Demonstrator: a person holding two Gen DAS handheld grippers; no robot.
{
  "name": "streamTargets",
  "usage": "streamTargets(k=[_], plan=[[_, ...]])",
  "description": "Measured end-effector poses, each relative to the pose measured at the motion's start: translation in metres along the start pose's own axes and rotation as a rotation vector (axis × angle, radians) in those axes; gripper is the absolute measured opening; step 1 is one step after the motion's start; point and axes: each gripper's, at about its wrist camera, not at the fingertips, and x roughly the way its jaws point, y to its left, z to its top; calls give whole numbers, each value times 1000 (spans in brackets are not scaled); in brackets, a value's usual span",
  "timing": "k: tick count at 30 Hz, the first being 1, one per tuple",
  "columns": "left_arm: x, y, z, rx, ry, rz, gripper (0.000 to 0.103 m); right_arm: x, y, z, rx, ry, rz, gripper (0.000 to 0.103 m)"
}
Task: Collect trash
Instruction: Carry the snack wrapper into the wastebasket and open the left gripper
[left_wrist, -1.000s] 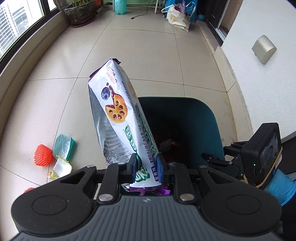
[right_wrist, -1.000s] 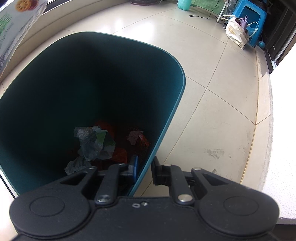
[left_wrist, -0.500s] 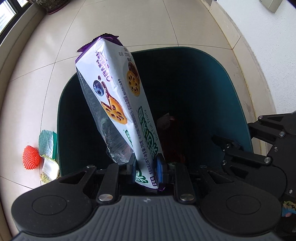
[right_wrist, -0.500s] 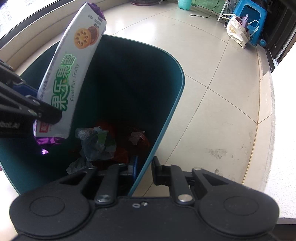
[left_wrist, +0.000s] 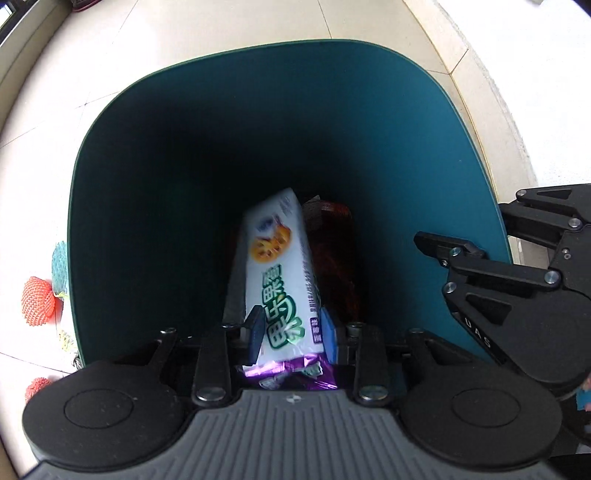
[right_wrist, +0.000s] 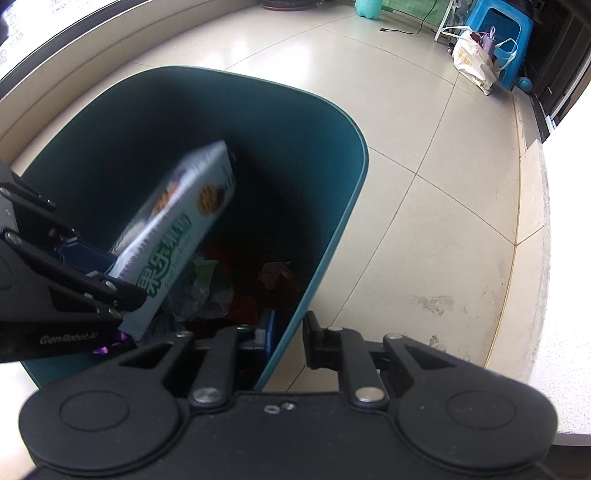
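My left gripper (left_wrist: 291, 332) is over the mouth of a teal trash bin (left_wrist: 424, 122). Its jaws have spread, and a white and purple biscuit packet (left_wrist: 277, 273) sits loosely between them, blurred, its far end tipped down into the bin. The packet also shows in the right wrist view (right_wrist: 177, 236), beside the left gripper (right_wrist: 66, 288). My right gripper (right_wrist: 286, 336) straddles the bin's near wall (right_wrist: 332, 229), one finger inside and one outside, pinching it. Crumpled wrappers (right_wrist: 207, 291) lie at the bin's bottom.
On the tiled floor left of the bin lie a red foam net (left_wrist: 37, 301), a teal sponge (left_wrist: 59, 266) and another red piece (left_wrist: 37, 386). A white wall ledge (right_wrist: 546, 258) runs on the right. A blue stool (right_wrist: 506, 33) and bags (right_wrist: 474, 59) stand far back.
My left gripper moved over the bin and tilted down. Its jaws opened around the packet, which has slid and tipped from upright down into the bin. My right gripper stayed on the bin wall.
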Motion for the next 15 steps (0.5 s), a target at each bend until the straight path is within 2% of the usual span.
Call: streamTargets(k=[1, 3, 4, 12, 13, 15], plan=[[-3, 2, -3, -6, -8, -9, 38, 0, 0, 0, 0, -1, 0, 15], [-13, 9, -7, -20, -39, -29, 59, 0, 0, 0, -2, -1, -1, 15], [-19, 10, -12, -21, -62, -36, 63, 0, 0, 0, -2, -1, -1, 15], [-68, 33, -41, -26, -158, -84, 65, 1, 1, 1, -7, 2, -7, 15], [-75, 39, -43, -32, -174, -93, 66, 1, 1, 1, -7, 3, -8, 15], [-87, 52, -48, -54, -204, -99, 74, 1, 1, 1, -7, 3, -9, 15]])
